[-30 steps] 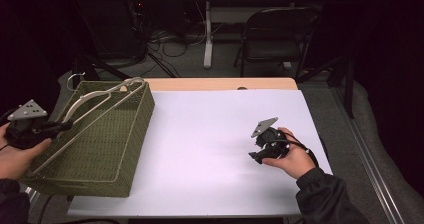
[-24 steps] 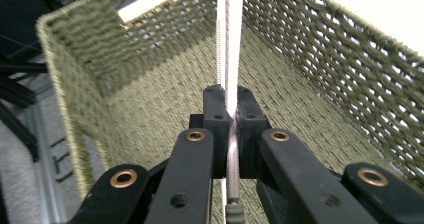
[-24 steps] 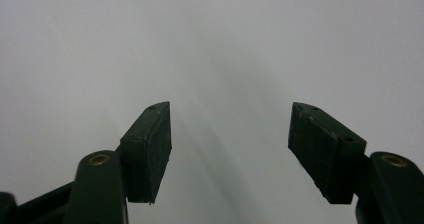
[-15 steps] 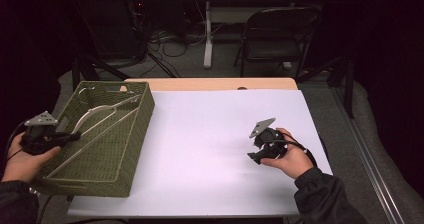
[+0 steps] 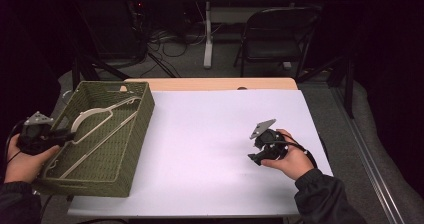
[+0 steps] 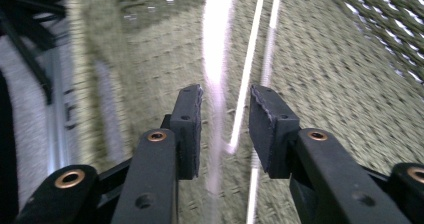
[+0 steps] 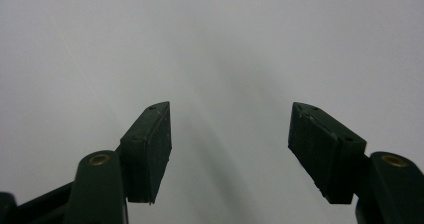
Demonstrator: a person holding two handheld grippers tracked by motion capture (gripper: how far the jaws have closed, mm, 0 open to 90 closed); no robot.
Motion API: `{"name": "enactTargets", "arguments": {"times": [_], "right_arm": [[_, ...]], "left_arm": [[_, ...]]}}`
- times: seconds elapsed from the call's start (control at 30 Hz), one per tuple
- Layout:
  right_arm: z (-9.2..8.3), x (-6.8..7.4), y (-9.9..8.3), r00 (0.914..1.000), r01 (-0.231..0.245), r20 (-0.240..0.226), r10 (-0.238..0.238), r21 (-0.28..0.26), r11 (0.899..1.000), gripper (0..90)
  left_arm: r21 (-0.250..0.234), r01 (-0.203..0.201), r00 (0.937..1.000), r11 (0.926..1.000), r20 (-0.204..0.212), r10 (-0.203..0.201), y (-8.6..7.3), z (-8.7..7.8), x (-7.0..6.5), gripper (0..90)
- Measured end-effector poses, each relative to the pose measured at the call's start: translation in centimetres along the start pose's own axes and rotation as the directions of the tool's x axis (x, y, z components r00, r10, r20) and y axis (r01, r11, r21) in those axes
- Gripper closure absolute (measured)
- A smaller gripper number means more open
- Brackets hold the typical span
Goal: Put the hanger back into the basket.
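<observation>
White plastic hanger [image 5: 100,115] lies inside olive woven basket [image 5: 127,134] at bench [image 5: 215,134] left edge. Likely light, stiff, slick; thin bar suits best grip. Left gripper [image 6: 225,116] fingers part-open astride hanger bar, nothing clamped. Right gripper [image 7: 230,134] fingers wide apart, empty, above bare bench.

dark room, folding chair [image 5: 276,36], perhaps cables [image 5: 170,39]
</observation>
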State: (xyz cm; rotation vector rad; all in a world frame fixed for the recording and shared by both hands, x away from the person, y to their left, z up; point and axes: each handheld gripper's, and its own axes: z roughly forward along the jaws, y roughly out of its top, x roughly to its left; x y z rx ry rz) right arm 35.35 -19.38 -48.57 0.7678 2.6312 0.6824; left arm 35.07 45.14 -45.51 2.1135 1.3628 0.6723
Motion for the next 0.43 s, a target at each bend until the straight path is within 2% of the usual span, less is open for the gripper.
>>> {"name": "enactTargets", "arguments": {"times": [0.07,0.17,0.27,0.33,0.37,0.43], "right_arm": [[-0.1,0.0,0.0,1.0,-0.002,0.003,0.002,-0.003,1.0,33.7],[-0.3,0.0,-0.1,1.0,0.003,0.003,-0.003,-0.001,1.0,33.7],[-0.6,0.1,-0.2,1.0,-0.002,0.008,0.002,-0.017,1.0,33.7],[-0.8,0.2,-0.3,1.0,-0.002,0.007,0.002,-0.016,1.0,33.7],[-1.1,0.4,-0.6,0.9999,-0.006,0.012,0.007,-0.038,0.999,33.7],[-1.3,0.5,-0.7,0.9998,-0.009,0.016,0.009,-0.033,0.999,33.6]], "left_arm": [[-0.023,0.032,0.9995,0.9992,-0.001,-0.032,-0.1,-0.4,0.3,57.8],[-0.047,0.04,0.9991,0.9981,0.012,-0.04,-0.1,-1.0,0.2,53.2],[-0.065,0.035,0.9986,0.9973,0.041,-0.032,0.0,-2.1,-0.7,51.6],[-0.076,0.026,0.9988,0.9968,0.044,-0.023,0.0,-2.4,-1.2,51.6],[-0.084,0.02,0.9986,0.9962,0.05,-0.016,0.1,-2.8,-1.7,51.3],[-0.089,0.013,0.9982,0.9959,0.059,-0.007,0.2,-3.5,-2.8,51.2]]}}
